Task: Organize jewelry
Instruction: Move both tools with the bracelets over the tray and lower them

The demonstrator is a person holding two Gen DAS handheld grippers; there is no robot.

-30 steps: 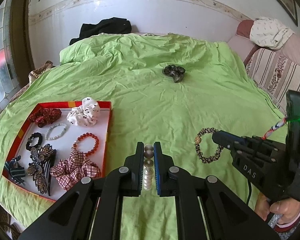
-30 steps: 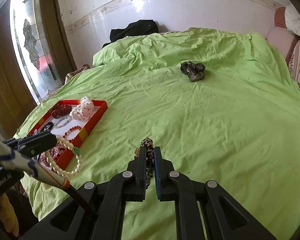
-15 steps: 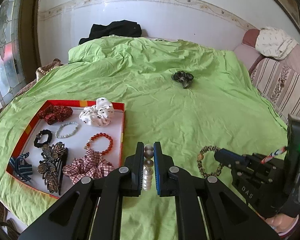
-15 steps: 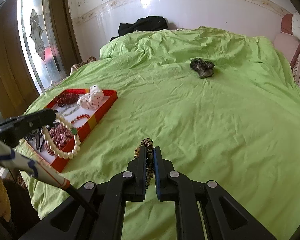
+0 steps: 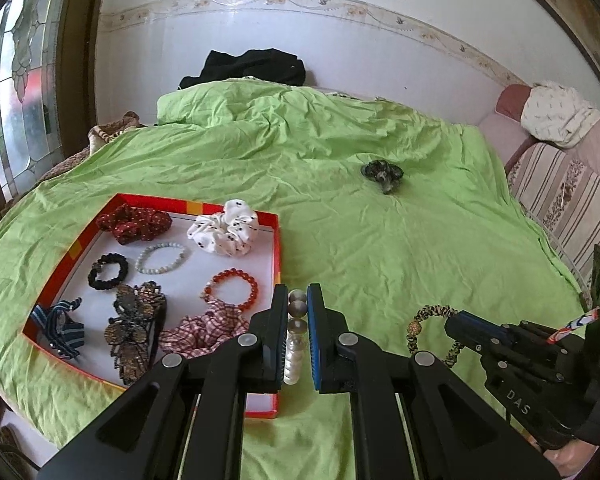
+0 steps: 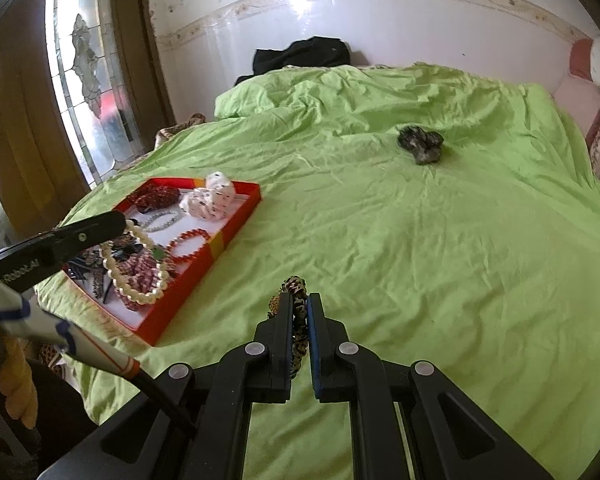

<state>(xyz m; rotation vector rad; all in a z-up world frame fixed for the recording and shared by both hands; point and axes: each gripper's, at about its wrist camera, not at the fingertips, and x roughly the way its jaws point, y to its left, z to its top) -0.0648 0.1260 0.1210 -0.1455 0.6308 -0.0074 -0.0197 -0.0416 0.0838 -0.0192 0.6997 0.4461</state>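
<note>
Two loops of jewelry were in our grip at once: the left gripper [image 5: 298, 332] had its fingers nearly closed on a white pearl bracelet with a few grey metallic beads [image 5: 294, 344], and the right gripper [image 6: 300, 320] had its fingers fully closed on a leopard-print elastic bracelet with a gold bead [image 6: 296, 312]. Both hung clear of the green bedsheet [image 5: 380, 240]; from the right wrist view the pearl loop [image 6: 140, 268] dangled over the near end of the red-rimmed shallow tray with a white floor [image 5: 276, 240], while the leopard loop [image 5: 432, 332] hung beside the tray, over bare sheet. We judged the pearls light but hard, smooth and slippery, likely to roll or slide between the pads, so a pinch across the strand with a bead either side seemed safest. The leopard band looked soft, stretchy and very light, so almost any point on it would do, though the gold bead would probably pull it down on one side. Neither looked fragile, but the pearls' cord might not like a tug. The tray already held fabric scrunchies, a red bead bracelet [image 5: 232, 288], a pale bead bracelet [image 5: 162, 258] and a brown hair claw [image 5: 134, 328], so free floor was scarce. A dark patterned scrunchie [image 5: 382, 174] lay well apart, far up the bed.
</note>
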